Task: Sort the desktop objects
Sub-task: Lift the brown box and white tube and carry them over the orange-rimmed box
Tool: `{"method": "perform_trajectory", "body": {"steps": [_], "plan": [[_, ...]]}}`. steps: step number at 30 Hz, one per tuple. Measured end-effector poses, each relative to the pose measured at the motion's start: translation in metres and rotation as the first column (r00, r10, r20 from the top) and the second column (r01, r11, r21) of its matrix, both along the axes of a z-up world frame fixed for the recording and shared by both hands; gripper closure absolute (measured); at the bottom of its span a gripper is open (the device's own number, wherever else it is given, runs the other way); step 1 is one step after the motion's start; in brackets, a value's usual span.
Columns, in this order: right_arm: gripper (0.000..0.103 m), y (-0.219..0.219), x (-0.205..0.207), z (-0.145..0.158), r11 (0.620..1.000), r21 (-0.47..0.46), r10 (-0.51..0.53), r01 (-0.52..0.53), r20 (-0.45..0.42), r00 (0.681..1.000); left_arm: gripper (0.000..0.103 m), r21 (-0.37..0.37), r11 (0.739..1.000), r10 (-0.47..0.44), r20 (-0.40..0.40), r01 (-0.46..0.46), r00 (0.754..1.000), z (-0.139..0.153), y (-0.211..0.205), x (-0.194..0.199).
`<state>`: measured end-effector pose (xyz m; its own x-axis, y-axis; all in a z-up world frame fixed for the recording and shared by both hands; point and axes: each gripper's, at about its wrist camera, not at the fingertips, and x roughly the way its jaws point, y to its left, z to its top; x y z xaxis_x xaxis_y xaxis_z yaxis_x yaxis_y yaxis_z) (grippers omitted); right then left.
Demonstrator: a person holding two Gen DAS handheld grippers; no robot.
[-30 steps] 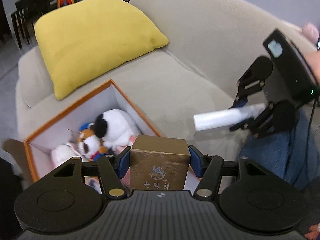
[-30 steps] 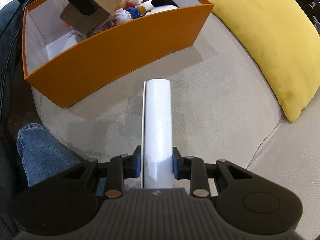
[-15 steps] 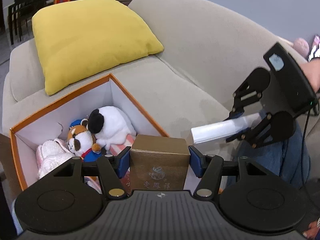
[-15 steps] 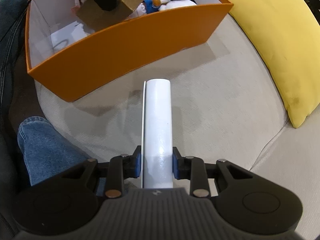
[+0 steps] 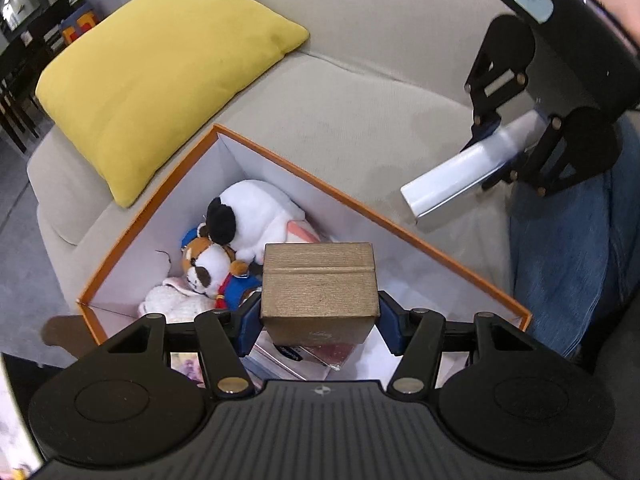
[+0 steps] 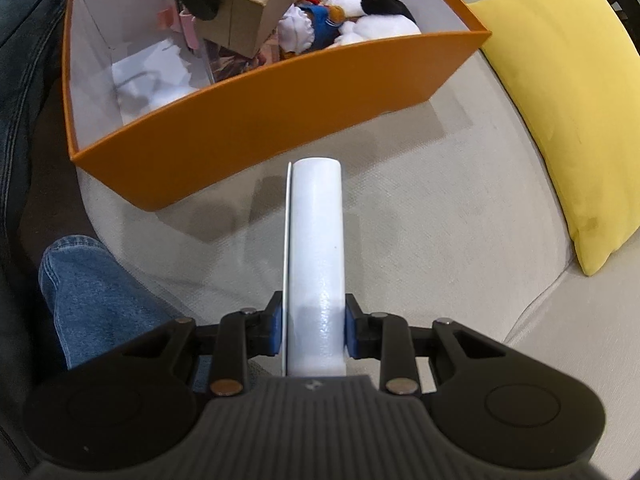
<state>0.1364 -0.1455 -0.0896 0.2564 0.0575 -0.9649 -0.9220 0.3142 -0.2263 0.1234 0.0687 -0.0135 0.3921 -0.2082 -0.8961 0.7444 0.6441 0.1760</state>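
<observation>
Orange box (image 6: 280, 120) on beige sofa (image 6: 440, 240), yellow cushion (image 6: 560, 100) beside.

rolling with the left gripper (image 5: 319, 322), tipping the gold box (image 5: 320, 288) so its ribbed top now faces the lens instead of its printed front. looming larger beyond the right gripper (image 6: 314, 330): the orange bin (image 6: 280, 120).

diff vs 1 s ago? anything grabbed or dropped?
Nothing grabbed or dropped. The left gripper has tipped the brown box further down over the orange bin. The right gripper, still shut on the white tube, has edged closer to the bin.
</observation>
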Motion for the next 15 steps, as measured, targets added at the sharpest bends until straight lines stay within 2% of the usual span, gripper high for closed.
{"method": "perform_trajectory", "body": {"steps": [2, 7, 10, 15], "plan": [[0.072, 0.000, 0.000, 0.000, 1.000, -0.005, 0.000, 0.000, 0.004, 1.000, 0.035, 0.005, 1.000, -0.020, 0.035, 0.019, 0.999, 0.002, -0.004, -0.004], [0.072, -0.004, 0.000, 0.002, 1.000, -0.009, -0.013, 0.013, 0.013, 1.000, 0.035, -0.066, 0.993, -0.095, 0.068, 0.100, 0.993, 0.014, -0.009, -0.002], [0.072, -0.009, -0.003, 0.003, 1.000, -0.018, -0.023, 0.024, 0.023, 0.999, 0.035, -0.137, 0.977, -0.154, 0.070, 0.162, 0.986, 0.015, -0.002, 0.002], [0.072, -0.015, -0.010, 0.006, 0.999, -0.036, -0.036, 0.038, 0.048, 0.998, 0.035, -0.280, 0.946, -0.156, 0.050, 0.164, 0.986, 0.001, 0.021, 0.013]]}}
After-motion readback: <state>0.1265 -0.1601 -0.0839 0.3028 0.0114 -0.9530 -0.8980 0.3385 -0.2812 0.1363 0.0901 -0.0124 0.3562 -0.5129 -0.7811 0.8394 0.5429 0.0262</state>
